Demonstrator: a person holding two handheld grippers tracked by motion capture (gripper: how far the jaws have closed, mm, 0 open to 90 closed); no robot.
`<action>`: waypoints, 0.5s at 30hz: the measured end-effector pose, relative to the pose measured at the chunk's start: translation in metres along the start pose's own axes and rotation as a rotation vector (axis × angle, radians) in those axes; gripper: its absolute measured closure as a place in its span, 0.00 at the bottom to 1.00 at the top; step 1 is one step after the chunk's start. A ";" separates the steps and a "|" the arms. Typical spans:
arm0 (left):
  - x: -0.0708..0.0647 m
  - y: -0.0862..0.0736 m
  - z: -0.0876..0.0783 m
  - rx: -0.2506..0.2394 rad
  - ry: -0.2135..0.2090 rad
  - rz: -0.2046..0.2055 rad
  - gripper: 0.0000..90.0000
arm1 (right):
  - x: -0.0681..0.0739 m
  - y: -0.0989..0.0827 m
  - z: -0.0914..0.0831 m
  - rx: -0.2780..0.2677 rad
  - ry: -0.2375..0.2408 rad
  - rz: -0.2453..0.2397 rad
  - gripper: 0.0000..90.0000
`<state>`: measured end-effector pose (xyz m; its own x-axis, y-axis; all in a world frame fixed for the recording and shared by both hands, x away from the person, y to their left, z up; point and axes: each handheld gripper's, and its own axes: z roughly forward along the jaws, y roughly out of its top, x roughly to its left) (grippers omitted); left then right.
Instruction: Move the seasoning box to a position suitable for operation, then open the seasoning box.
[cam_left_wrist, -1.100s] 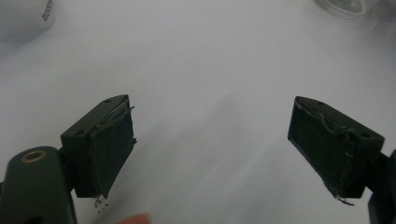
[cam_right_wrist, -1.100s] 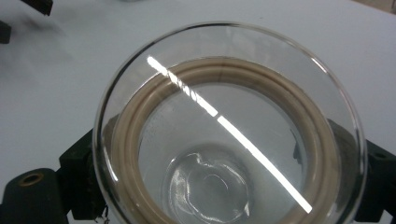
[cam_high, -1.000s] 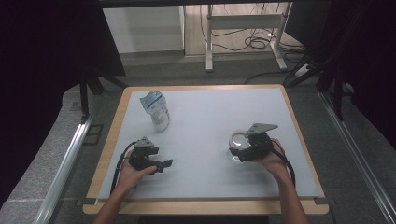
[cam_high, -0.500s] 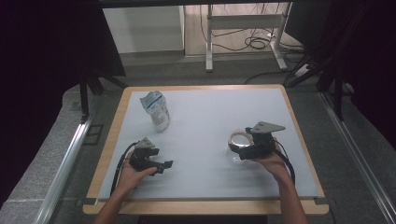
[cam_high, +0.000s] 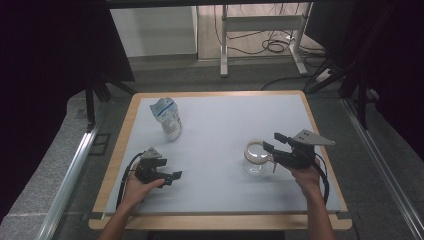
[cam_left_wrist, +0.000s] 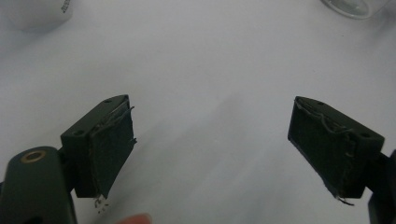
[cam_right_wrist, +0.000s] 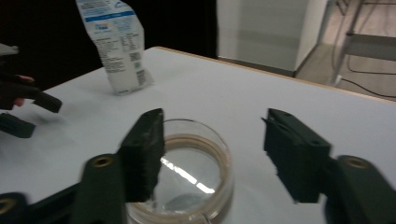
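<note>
A clear glass jar (cam_high: 256, 158) stands open-mouthed on the white table top (cam_high: 220, 130). My right gripper (cam_high: 271, 141) hovers just right of it and a little above. In the right gripper view the jar (cam_right_wrist: 187, 168) sits low, partly behind the left pad (cam_right_wrist: 144, 154). The jaws of my right gripper (cam_right_wrist: 215, 126) have just been closing, but the pads touch nothing and it is open. A crumpled white and blue bag (cam_high: 167, 117) stands at the back left. My left gripper (cam_high: 174, 177) rests at the front left, and in its own view my left gripper (cam_left_wrist: 210, 112) is open over bare table.
The table has a wooden rim (cam_high: 220, 220), with dark floor and metal rails beside it. In the right gripper view the bag (cam_right_wrist: 116, 51) stands far left. The jar's edge (cam_left_wrist: 355, 7) and the bag's base (cam_left_wrist: 42, 9) sit at the top of the left gripper view.
My right gripper has drawn back to the right and upward, off the jar, and its jaws stand narrower than before. The jar stays on the table. The left gripper has not moved.
</note>
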<state>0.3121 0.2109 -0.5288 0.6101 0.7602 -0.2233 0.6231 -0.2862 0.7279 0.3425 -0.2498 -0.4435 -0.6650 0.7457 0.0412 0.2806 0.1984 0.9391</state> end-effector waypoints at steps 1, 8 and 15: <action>0.000 0.000 -0.001 -0.007 0.001 -0.001 0.16 | 0.000 -0.001 -0.003 0.005 -0.008 0.008 0.56; -0.003 0.004 0.001 -0.030 -0.008 0.005 0.15 | -0.003 -0.007 -0.019 0.036 -0.048 0.032 0.85; -0.004 0.005 0.003 -0.036 0.001 0.018 0.16 | 0.001 -0.009 -0.022 0.063 -0.068 0.006 1.00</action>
<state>0.3138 0.2047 -0.5259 0.6204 0.7558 -0.2094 0.5943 -0.2789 0.7544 0.3241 -0.2645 -0.4444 -0.6151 0.7882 0.0215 0.3289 0.2317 0.9155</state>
